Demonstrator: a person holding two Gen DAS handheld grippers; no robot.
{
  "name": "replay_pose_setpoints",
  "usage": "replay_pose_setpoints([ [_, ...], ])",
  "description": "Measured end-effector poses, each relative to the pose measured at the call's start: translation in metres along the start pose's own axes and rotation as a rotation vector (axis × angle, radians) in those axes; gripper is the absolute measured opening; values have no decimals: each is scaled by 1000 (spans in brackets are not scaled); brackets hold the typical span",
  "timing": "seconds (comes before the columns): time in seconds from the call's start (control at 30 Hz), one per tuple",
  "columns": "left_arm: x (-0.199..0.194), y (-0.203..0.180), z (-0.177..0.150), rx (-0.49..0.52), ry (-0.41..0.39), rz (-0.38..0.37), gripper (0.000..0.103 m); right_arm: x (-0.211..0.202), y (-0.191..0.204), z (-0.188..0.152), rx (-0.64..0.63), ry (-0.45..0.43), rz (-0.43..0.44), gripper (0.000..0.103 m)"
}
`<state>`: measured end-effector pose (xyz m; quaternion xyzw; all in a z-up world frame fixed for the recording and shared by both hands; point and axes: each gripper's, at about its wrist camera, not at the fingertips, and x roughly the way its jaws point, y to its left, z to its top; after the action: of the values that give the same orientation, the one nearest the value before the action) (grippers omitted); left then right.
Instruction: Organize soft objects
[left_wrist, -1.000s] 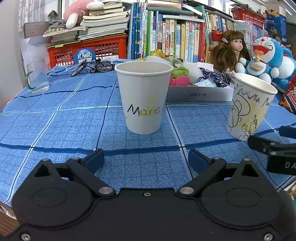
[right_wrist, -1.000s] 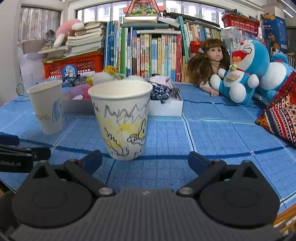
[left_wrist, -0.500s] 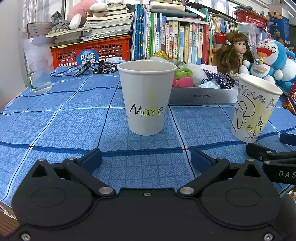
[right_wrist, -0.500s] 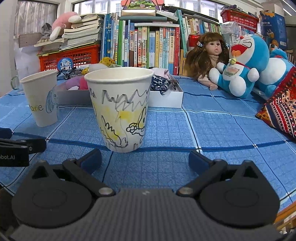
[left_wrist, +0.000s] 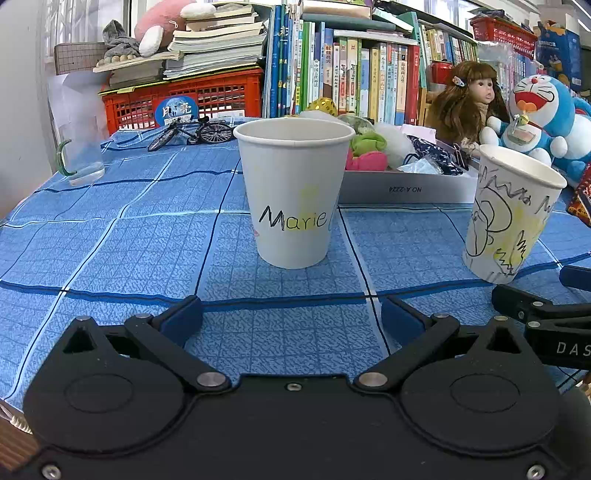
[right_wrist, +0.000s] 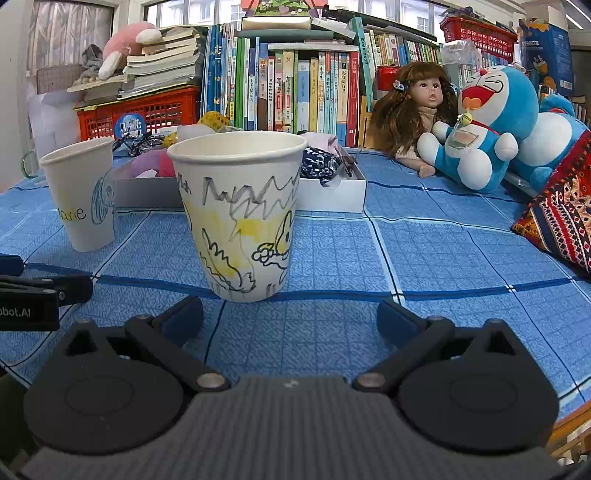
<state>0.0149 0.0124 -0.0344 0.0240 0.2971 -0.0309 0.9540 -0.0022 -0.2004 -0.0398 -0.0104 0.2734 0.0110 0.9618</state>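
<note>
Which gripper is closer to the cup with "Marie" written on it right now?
Left. The left gripper sits open directly in front of the Marie cup, short of it. The right gripper faces the scribbled cup; the Marie cup stands off to its left.

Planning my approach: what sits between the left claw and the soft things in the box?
Left wrist view: the Marie cup stands between the open left claw and the box of soft objects.

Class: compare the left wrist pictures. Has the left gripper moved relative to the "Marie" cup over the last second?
Yes. The left gripper has eased slightly back and down: the Marie cup sits lower against the books.
</note>
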Motion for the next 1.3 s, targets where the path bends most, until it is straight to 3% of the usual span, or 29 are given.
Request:
replay_pose_setpoints([
  [1.3, -1, -2, -2, -3, -5, 11, 103, 0, 1, 0, -8, 4, 5, 103],
])
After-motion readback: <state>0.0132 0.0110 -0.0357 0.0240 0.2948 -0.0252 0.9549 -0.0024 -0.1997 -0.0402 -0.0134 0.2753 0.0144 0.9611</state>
